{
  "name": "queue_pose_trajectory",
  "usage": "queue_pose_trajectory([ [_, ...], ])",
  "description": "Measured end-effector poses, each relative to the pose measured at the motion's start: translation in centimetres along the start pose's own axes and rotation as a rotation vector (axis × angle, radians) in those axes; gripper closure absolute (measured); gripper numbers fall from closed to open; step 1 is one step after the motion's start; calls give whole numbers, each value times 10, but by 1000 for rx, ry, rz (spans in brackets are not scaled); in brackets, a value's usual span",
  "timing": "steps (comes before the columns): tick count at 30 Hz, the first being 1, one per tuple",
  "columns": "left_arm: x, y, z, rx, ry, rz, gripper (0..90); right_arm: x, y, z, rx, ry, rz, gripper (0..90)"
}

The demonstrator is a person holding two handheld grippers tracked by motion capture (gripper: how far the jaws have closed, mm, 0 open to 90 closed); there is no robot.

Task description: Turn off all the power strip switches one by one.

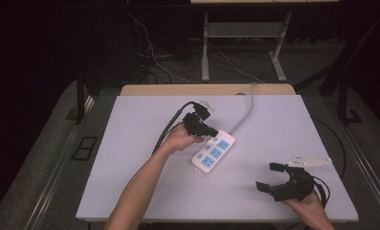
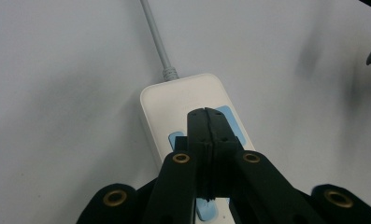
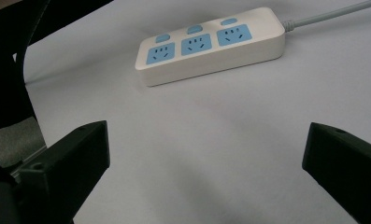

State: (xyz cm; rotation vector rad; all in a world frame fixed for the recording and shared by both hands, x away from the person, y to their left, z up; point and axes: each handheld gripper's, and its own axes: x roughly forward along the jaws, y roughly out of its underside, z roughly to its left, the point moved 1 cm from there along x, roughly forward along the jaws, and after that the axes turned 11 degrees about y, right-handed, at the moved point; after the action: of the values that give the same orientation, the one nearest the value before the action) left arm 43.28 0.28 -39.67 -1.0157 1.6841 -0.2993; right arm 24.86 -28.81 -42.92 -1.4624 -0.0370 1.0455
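Pressing closed jaws of the left gripper (image 1: 211, 132) onto the white-and-blue plastic power strip (image 1: 215, 152); next needs a firm switch push; right gripper (image 1: 269, 177) jaws wide, empty.

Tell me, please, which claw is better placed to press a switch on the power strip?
Left, probably: the left claw, jaws shut, hovers over the power strip near its cable end, while the right claw stands open well off to the side.

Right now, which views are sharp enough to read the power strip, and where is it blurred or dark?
Right gripper view: power strip sharp, evenly lit. Left gripper view: left tongs, shut, are soft-focus and cover part of it. High view: table bright, surroundings dark, sockets small.
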Motion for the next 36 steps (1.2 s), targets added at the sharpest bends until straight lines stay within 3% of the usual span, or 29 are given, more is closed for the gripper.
queue_pose_trajectory([
  [12,11,4,10,-18,-1,12,889,1,0,1,-4,-3,3,6],
  [36,24,7,13,-29,-18,40,891,1,0,1,-7,-7,5,6],
])
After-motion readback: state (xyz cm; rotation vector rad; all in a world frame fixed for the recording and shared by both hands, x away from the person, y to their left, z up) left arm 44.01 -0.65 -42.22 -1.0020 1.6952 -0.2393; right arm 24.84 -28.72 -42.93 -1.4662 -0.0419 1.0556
